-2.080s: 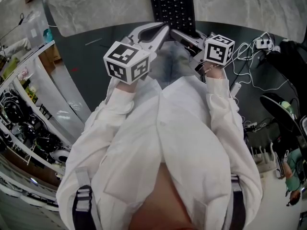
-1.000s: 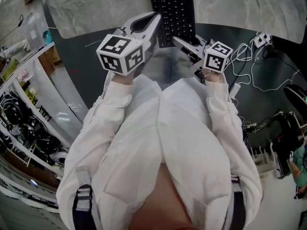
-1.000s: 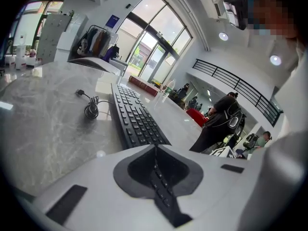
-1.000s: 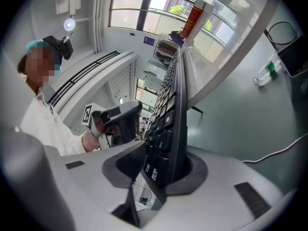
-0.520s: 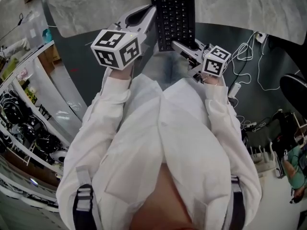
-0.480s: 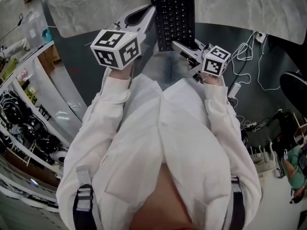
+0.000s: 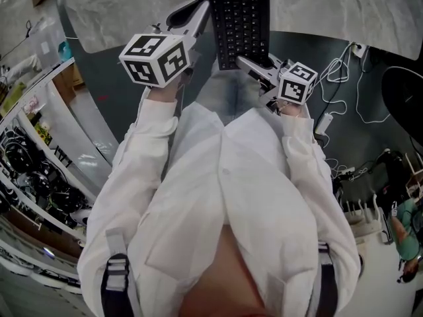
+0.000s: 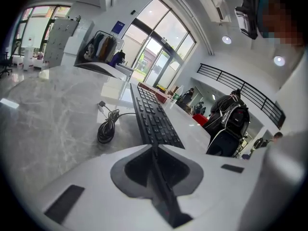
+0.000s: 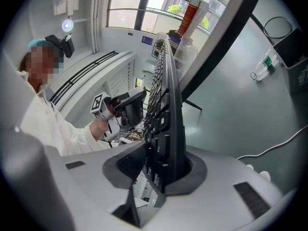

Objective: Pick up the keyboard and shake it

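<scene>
**Two tongs, one keyboard gripped at its near end**

One pair, the right tongs [image 7: 250, 63] [image 9: 161, 170], is clamped on the near short end of the black rectangular plastic keyboard [image 7: 241, 18] [image 9: 166, 105]. One jaw is on the key face and the other on the underside. The keyboard runs straight ahead of these tongs over the grey marbled stone desk [image 7: 119, 8], and its gripped end projects past the desk edge. The left tongs [image 7: 197, 6] [image 8: 154, 150] are fully closed with nothing between them, just left of the keyboard and apart from it. Ahead and left of the left tongs, a coiled black cable [image 8: 107, 129] lies on the desk.
</scene>
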{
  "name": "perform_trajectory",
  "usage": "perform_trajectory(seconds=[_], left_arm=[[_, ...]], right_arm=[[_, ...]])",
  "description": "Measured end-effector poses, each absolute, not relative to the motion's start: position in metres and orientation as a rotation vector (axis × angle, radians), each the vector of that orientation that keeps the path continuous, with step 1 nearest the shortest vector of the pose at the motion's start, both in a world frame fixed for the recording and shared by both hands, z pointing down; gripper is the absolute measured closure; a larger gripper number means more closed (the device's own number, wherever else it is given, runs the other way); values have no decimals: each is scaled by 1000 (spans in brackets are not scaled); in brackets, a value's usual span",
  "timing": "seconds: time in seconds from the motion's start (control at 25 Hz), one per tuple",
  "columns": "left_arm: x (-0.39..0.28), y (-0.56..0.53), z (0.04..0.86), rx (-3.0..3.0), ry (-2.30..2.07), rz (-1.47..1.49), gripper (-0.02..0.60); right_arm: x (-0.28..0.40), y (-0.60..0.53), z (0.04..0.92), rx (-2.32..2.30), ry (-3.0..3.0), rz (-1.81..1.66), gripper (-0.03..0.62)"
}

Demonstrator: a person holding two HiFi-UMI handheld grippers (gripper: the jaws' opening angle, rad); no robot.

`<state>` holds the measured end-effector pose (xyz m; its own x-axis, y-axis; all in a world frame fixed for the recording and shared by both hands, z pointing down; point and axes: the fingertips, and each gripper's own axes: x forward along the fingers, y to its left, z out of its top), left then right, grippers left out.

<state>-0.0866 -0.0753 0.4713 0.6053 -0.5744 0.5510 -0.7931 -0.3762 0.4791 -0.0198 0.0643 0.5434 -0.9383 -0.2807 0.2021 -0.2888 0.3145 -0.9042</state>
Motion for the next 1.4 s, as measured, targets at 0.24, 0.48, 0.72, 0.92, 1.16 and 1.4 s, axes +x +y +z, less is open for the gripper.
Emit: perform_trajectory(seconds=[0.24,0.48,0.72,0.92,1.16,1.4], left_arm=[[-81,-85,474,2088,-1045,377,497],[-77,-93,475,2073,-1011,375,393],[-72,-105,475,2055,-988,348,354],[-70,-111,476,2060,-968,352,345],[-63,-118,481,2074,-933,371,337],[-56,-122,488,2081,-878,373,325]], right_arm=[[-18,63,544,549,-2535,1753,462],[-19,61,543,548,-2530,1746,462],[-16,56,542,542,-2527,1745,462],[-17,58,543,532,-2518,1740,462],[-16,57,546,522,-2526,1735,462],[-16,57,547,512,-2517,1723,462]])
